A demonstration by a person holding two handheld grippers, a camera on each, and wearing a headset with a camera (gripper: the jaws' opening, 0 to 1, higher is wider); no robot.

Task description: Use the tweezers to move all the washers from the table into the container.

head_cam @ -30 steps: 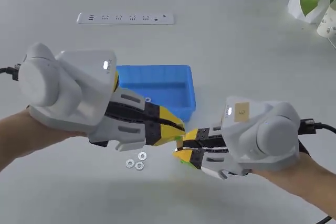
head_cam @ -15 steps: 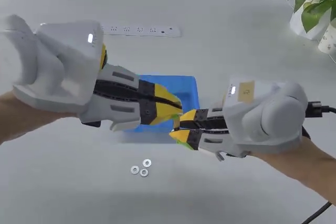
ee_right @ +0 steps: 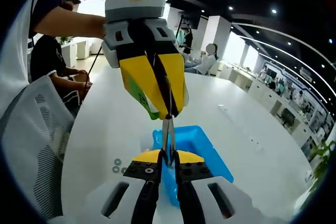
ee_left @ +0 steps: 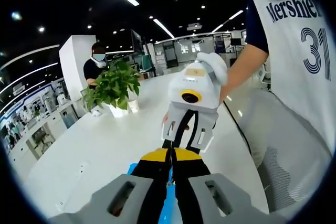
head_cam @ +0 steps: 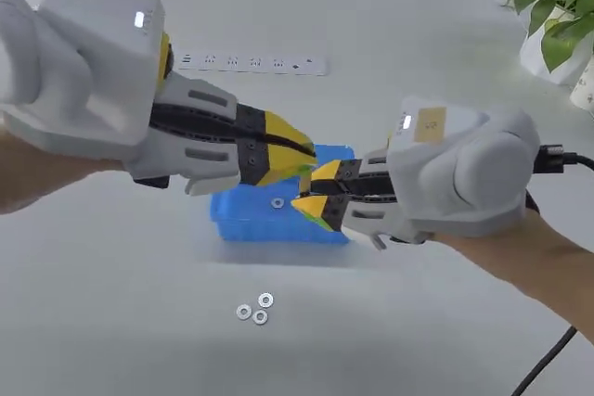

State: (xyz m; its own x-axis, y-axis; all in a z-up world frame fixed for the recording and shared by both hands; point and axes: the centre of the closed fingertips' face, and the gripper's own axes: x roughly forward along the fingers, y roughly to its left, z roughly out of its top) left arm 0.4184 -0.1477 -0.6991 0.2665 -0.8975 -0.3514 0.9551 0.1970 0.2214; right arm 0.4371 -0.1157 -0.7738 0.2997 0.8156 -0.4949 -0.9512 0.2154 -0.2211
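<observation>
Washers (head_cam: 253,309): three lie clustered on the near worktop (head_cam: 111,340), a fourth washer (head_cam: 277,202) inside the blue container (head_cam: 269,229) beyond; above it the left gripper (head_cam: 304,159) and right gripper (head_cam: 311,190) meet tip to tip, both sets of jaws clamped on the tweezers (ee_right: 168,132), likely to reseat them.

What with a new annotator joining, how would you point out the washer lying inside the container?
On the white table, find the blue container. The washer is the small silver ring on its floor; unlike the three washers clustered on the bare table in front of it, it lies alone inside.
</observation>
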